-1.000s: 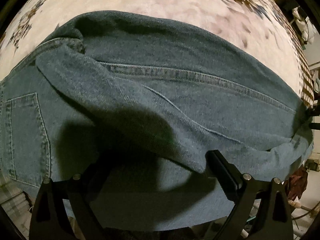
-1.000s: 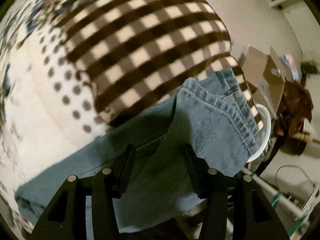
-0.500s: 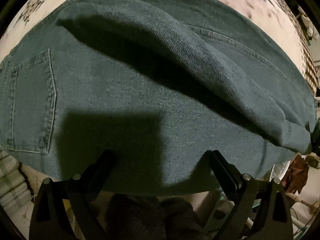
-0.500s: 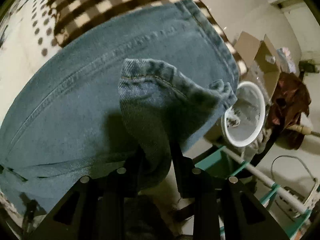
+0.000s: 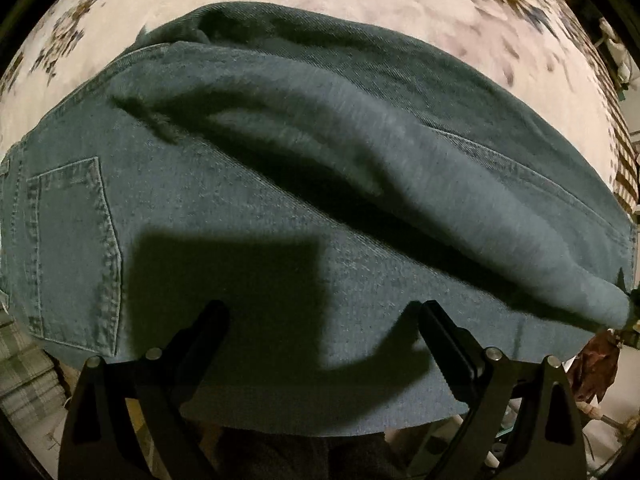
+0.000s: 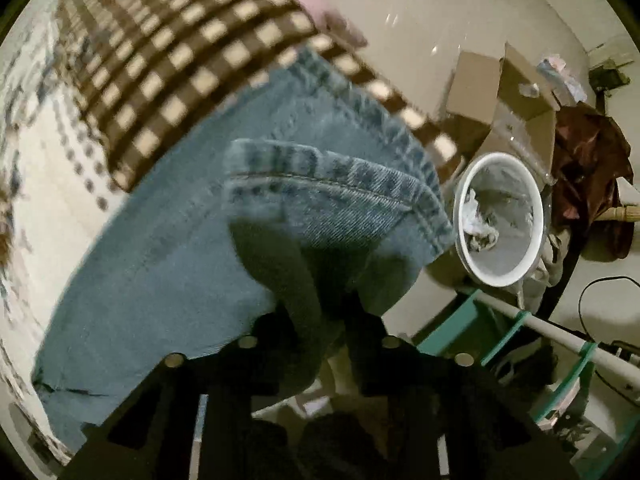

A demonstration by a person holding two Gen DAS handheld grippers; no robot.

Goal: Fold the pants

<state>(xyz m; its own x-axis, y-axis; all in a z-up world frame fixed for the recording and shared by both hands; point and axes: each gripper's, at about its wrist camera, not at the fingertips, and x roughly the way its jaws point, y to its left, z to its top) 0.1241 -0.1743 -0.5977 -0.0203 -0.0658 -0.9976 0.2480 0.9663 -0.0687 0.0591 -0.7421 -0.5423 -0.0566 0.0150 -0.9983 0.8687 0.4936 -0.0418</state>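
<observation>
Blue jeans [image 5: 248, 216] lie on a bed, back pocket [image 5: 72, 248] at the left in the left wrist view, with one leg [image 5: 400, 168] lying as a raised fold across the other. My left gripper [image 5: 320, 312] is open and empty just above the near edge of the denim. In the right wrist view the jeans [image 6: 172, 248] stretch away over the bedcover, and my right gripper [image 6: 320, 312] is shut on the hem end of the upper leg [image 6: 332, 196], lifted off the lower leg.
The bed has a pale floral cover [image 5: 360, 0] and a brown checked blanket [image 6: 180, 60]. Off the bed's edge stand a white bin [image 6: 500, 216], cardboard boxes [image 6: 500, 92], a dark red cloth [image 6: 592, 160] and a teal-jointed rail [image 6: 560, 328].
My right gripper closed on the leg hem and lifted it, pulling back slightly. The left gripper stayed open and backed off a little, so the jeans look further away.
</observation>
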